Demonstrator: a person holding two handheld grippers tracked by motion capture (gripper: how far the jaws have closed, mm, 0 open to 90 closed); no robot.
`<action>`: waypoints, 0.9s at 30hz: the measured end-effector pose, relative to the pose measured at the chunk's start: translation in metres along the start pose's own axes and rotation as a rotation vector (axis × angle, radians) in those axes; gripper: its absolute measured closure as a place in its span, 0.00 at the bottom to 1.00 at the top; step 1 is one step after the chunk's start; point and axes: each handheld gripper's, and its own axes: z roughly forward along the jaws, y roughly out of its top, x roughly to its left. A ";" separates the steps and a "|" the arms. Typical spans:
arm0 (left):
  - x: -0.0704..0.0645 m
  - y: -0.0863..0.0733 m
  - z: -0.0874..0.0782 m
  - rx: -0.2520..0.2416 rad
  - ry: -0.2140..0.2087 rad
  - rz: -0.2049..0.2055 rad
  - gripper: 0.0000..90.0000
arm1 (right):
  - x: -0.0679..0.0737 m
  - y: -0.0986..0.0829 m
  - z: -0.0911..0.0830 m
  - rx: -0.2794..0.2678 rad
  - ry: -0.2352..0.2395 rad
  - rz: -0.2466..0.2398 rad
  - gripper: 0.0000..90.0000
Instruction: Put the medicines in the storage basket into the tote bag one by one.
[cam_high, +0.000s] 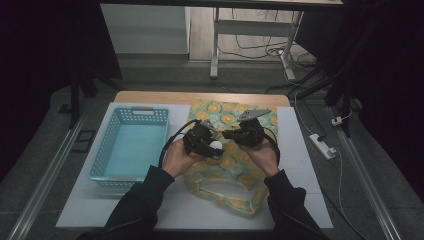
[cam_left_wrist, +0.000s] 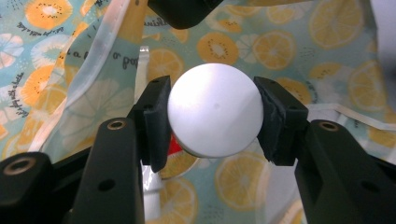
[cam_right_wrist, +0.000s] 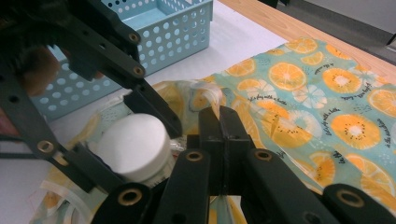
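— Left gripper (cam_high: 212, 146) is clamped on a small white jar (cam_left_wrist: 215, 116); its two jaws press the round lid from either side, right over the fruit-print bag (cam_high: 227, 165). What's to the left of all that?

— Farthest left on the table (cam_high: 320, 200) sits a light blue basket (cam_high: 131, 145) with a perforated wall, apart from the bag. It stands close by, probably so the jar can go there once it is free of the bag, or the other way round; I can't say which.

— And the right gripper (cam_right_wrist: 219, 140)?

— Its jaws are shut flat together, and a thin edge of the bag's clear film seems to be pinched between them, though the pinch point is partly hidden by the jaws themselves. My guess is that it holds the bag's mouth steady while the jar passes through.

— Anything readable?

— Small script runs among the orange slices (cam_right_wrist: 348, 128) on the bag. In the left gripper view I make out something like "a pop", the rest too curled or blurred. There is a red patch under the jar's lid, perhaps a label, but no words legible.
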 end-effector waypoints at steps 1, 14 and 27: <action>0.001 0.001 0.002 0.001 0.002 -0.003 0.56 | 0.000 0.000 0.000 0.000 0.000 0.000 1.00; 0.012 0.000 0.026 0.013 0.032 -0.028 0.56 | -0.002 -0.002 0.002 0.014 -0.014 0.006 1.00; 0.016 -0.003 0.036 0.006 0.046 -0.051 0.55 | -0.001 -0.002 0.002 0.017 -0.014 0.002 1.00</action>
